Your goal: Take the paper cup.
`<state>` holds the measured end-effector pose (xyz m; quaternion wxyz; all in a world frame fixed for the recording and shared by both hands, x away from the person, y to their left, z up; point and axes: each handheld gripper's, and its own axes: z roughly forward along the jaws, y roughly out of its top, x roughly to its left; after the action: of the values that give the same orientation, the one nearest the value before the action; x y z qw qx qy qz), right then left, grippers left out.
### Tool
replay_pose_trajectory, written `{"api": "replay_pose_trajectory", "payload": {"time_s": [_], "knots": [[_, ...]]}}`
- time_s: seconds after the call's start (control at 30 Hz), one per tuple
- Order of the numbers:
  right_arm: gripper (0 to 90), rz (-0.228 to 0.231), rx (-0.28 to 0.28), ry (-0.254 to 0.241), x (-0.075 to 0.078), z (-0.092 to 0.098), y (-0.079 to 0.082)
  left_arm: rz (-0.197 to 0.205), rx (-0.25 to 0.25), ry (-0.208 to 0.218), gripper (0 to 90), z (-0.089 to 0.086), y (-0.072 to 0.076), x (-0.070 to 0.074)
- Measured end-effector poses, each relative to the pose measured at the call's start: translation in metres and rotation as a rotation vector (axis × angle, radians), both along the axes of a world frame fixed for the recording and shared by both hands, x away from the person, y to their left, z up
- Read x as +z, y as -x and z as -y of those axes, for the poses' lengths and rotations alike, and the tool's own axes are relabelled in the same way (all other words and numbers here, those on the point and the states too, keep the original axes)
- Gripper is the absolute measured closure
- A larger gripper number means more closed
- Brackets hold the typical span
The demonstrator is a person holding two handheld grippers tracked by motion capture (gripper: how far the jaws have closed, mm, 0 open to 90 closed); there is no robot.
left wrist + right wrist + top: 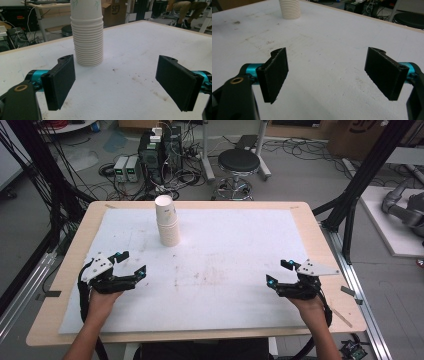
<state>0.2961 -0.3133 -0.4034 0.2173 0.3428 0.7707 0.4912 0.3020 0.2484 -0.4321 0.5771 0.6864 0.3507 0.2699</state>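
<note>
A tall stack of white paper cups (167, 222) stands upside down on the white mat (225, 270), towards the back left. The stack of cups (88, 35) rises a short way ahead of my left gripper's jaws, slightly left of their gap. My left gripper (132, 263) rests low at the mat's left side, open and empty. My right gripper (278, 271) sits at the mat's right side, also open with nothing between its jaws. The cup stack (290, 9) stands far off at the top of the right gripper view.
The mat covers a wooden table (310, 220). Beyond the far edge are a black stool (239, 162), electronics boxes (160, 150) and cables on the floor. Black frame posts (360, 185) stand at the table's right.
</note>
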Motion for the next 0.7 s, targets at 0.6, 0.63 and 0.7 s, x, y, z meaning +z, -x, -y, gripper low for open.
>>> {"api": "replay_pose_trajectory", "payload": {"time_s": [0.6,0.63,0.7], "knots": [[19.3,-0.010,0.014,0.012,0.002,-0.005,-0.001,0.017,-0.021,0.020,16.3,-0.001,-0.017,0.024],[19.3,-0.011,0.013,0.009,0.002,-0.006,-0.001,0.015,-0.028,0.026,16.3,0.000,-0.022,0.028],[19.3,-0.009,0.017,0.009,0.003,-0.006,-0.002,0.009,-0.038,0.039,16.2,0.001,-0.033,0.038]]}}
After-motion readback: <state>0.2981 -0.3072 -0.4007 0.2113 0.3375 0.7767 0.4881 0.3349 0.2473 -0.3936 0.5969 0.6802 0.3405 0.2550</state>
